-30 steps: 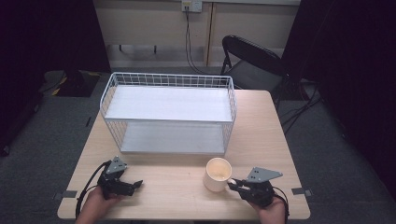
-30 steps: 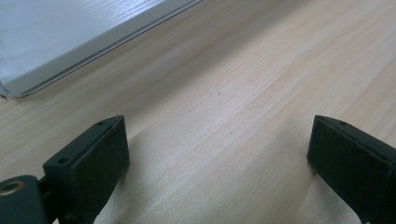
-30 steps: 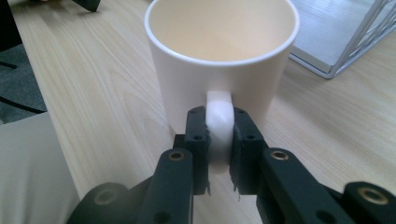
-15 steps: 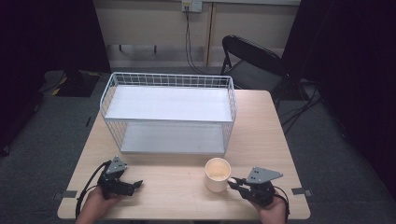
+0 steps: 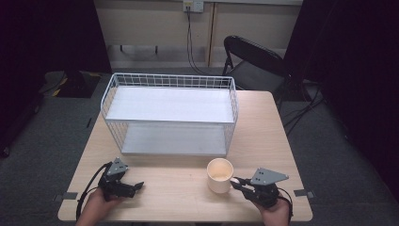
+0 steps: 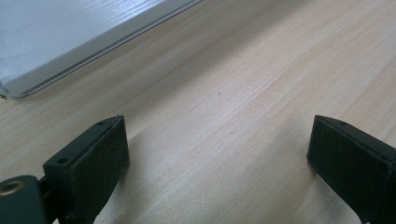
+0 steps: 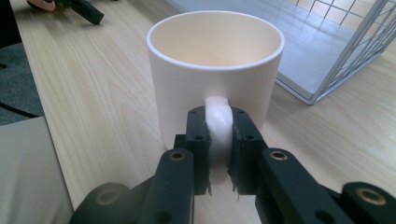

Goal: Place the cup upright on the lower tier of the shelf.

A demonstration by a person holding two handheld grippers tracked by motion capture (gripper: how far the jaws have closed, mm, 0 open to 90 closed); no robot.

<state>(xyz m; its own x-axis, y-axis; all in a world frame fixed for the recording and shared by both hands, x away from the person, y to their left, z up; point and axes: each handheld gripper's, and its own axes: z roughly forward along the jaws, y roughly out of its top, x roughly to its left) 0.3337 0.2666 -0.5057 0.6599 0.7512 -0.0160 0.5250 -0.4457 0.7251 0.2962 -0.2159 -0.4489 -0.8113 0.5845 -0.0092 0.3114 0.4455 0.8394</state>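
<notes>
Mug (image 5: 219, 175) sits low and right of centre in the high view, on the wooden table (image 5: 179, 188), just in front of the white wire basket (image 5: 169, 113). My right gripper (image 5: 238, 182) reaches in from the lower right and meets its handle side; my left gripper (image 5: 136, 186) rests at the lower left, well apart from the mug.

Left gripper view: my 2 jaws stand wide apart at the bottom corners, bare wood between them, and the basket's pale base edge (image 6: 84, 46) crosses the upper left.

Right gripper view: my jaws are clamped on the handle (image 7: 218, 126) at lower centre, the upright cream mug (image 7: 215, 70) fills the middle, and basket wire (image 7: 345, 51) stands at the upper right.
</notes>
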